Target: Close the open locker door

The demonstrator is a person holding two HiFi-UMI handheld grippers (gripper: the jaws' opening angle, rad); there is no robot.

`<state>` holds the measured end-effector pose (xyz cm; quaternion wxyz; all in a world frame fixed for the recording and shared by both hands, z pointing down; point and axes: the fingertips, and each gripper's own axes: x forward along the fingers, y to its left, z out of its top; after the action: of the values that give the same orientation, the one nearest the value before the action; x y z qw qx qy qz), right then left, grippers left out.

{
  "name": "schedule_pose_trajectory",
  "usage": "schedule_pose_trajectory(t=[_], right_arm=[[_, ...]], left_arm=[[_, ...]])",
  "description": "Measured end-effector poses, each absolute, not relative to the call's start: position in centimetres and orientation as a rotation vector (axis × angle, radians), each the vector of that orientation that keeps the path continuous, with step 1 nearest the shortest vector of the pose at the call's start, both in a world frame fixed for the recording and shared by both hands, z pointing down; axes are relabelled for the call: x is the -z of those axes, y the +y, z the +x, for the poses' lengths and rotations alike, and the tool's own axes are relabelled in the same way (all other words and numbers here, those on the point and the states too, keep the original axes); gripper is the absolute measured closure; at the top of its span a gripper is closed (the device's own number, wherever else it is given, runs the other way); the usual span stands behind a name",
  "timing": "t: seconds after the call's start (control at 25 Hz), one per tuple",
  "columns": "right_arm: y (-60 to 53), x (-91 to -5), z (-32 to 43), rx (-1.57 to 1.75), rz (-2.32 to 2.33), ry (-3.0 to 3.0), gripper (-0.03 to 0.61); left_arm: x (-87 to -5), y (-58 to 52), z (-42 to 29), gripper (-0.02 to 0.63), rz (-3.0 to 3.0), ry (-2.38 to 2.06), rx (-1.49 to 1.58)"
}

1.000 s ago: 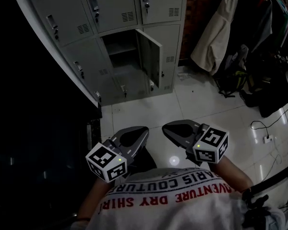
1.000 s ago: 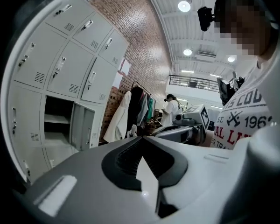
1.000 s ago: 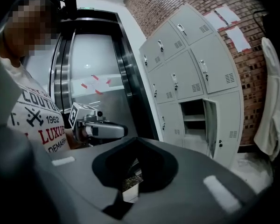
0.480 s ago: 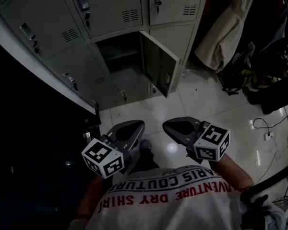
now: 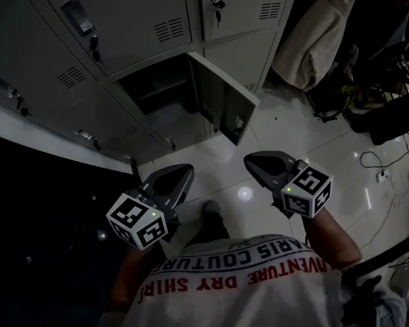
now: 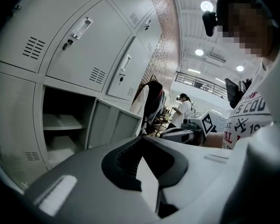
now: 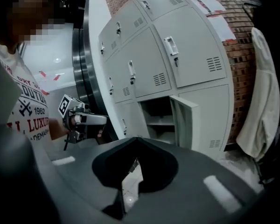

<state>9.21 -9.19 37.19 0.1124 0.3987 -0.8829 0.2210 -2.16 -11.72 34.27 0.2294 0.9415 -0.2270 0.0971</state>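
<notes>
The grey bank of lockers (image 5: 129, 19) fills the top of the head view. One lower locker door (image 5: 221, 104) stands swung out to the right, showing a dark compartment (image 5: 157, 90) with a shelf. My left gripper (image 5: 169, 182) and right gripper (image 5: 266, 167) hang side by side over the white floor, short of the door, and touch nothing. Both are shut with nothing in them. In the left gripper view the left gripper (image 6: 141, 138) points at the open door (image 6: 114, 125). From the right gripper (image 7: 136, 138), that door (image 7: 183, 118) is seen edge-on.
A pale coat (image 5: 313, 39) hangs right of the lockers above dark bags (image 5: 341, 90). Cables (image 5: 388, 176) trail over the tiled floor at the right. Left of the lockers lies a dark, unlit space. My shoe (image 5: 211, 208) shows between the grippers. Another person (image 6: 183, 108) stands far off.
The lockers have drawn nearer and larger in the head view. Both grippers have spread slightly apart. The door stays open at the same angle.
</notes>
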Motion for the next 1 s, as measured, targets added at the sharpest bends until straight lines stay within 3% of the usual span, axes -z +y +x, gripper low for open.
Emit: schedule_pose_trajectory(t=[0.52, 1.0], right_arm=[[-20.6, -42.3, 20.4, -0.622, 1.536, -2.314, 0.58], [-22.5, -43.4, 18.9, -0.648, 1.495, -2.325, 0.581]], left_arm=[[-37.0, -18.2, -3.1, 0.609, 2.543, -0.612, -0.322], [-37.0, -21.4, -4.3, 0.609, 2.523, -0.613, -0.291]])
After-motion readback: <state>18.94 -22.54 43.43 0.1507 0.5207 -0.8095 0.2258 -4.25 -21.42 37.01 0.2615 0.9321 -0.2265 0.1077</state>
